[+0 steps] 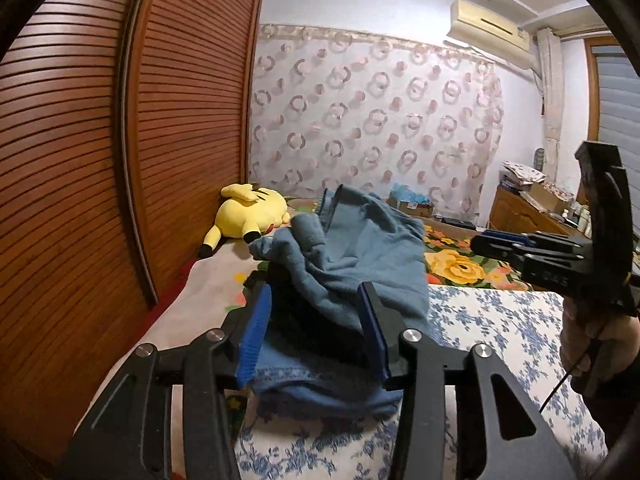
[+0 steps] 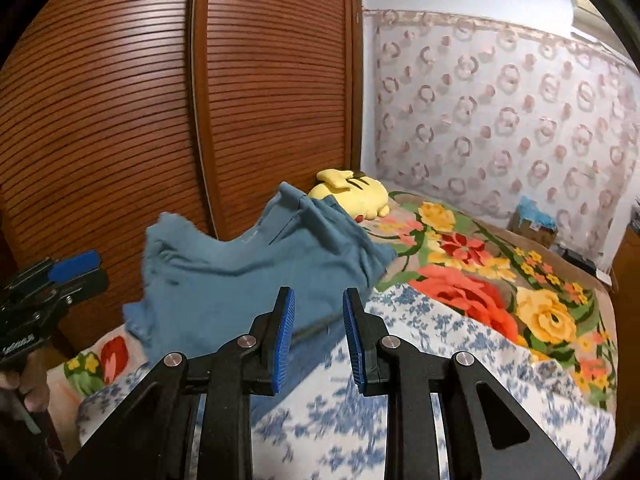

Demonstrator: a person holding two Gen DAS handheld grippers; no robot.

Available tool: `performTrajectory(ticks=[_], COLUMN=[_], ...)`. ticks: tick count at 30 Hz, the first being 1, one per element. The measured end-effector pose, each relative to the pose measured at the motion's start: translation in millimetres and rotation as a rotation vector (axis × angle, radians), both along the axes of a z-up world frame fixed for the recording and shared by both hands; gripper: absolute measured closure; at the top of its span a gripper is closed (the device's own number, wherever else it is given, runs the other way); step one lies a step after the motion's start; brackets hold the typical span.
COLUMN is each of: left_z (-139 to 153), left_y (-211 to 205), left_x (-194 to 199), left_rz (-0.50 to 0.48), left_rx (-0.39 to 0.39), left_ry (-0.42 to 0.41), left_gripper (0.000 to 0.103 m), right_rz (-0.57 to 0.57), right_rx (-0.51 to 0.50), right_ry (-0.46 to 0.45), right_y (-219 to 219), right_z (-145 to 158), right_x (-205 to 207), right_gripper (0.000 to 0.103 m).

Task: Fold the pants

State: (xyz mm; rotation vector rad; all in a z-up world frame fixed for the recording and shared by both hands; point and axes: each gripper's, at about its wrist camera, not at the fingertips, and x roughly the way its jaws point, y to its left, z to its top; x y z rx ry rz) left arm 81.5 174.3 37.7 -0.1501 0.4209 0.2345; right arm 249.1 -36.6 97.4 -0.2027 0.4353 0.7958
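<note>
Both claws stand spread and grip nothing: the left claw [image 1: 316, 332] straddles the blue pants [image 1: 344, 264], pads off the cloth, and the right claw [image 2: 319, 336] hangs just beside them. Heaped loosely on the bed [image 2: 400, 412], the pants could slump and lose their fold.

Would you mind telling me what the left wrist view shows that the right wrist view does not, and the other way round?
Only the left wrist view shows the air conditioner, the cluttered dresser and the window blind. Only the right wrist view shows the large red flower on the blanket. Both show the blue pants bunched on the bed, the yellow plush, the slatted wardrobe, the patterned curtain and both grippers: left gripper straddling the pants, right gripper holding nothing.
</note>
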Motion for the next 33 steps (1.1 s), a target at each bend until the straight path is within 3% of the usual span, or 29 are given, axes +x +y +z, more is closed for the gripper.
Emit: performTrajectory(ticks=[4, 8, 12, 13, 18, 21, 28, 33], left_z=[1, 3, 4, 4, 1, 0, -9, -21], left_y=[-9, -20, -26, -29, -43, -50, -78, -100], left_x=[-12, -23, -30, -30, -34, -38, -40, -41], left_rz=[-0.030, -0.055, -0.093, -0.106, -0.149, -0.180, -0.239, -0.295], left_rx=[0.014, 0.028, 0.034, 0.035, 0.055, 0.045, 0.073, 0.075], left_ry=[0.001, -0.018, -0.016, -0.012, 0.000, -0.006, 0.027, 0.057], left_gripper=[0.057, 0.027, 0.023, 0.016, 0.001, 0.000, 0.000, 0.000], right_rz=[-0.029, -0.062, -0.086, -0.091, -0.108, -0.124, -0.192, -0.283], right_rx=[0.012, 0.022, 0.030, 0.034, 0.064, 0.067, 0.083, 0.087], right_ry=[-0.003, -0.005, -0.002, -0.002, 0.013, 0.020, 0.043, 0.045], right_y=[-15, -28, -37, -39, -54, -59, -80, -104], right_z=[-3, -7, -9, -10, -13, -16, -22, -29], right_x=[-29, -57, -77, -79, -98, -109, -135, -159], right_gripper=[0.068, 0.063, 0.057, 0.055, 0.046, 0.037, 0.030, 0.030])
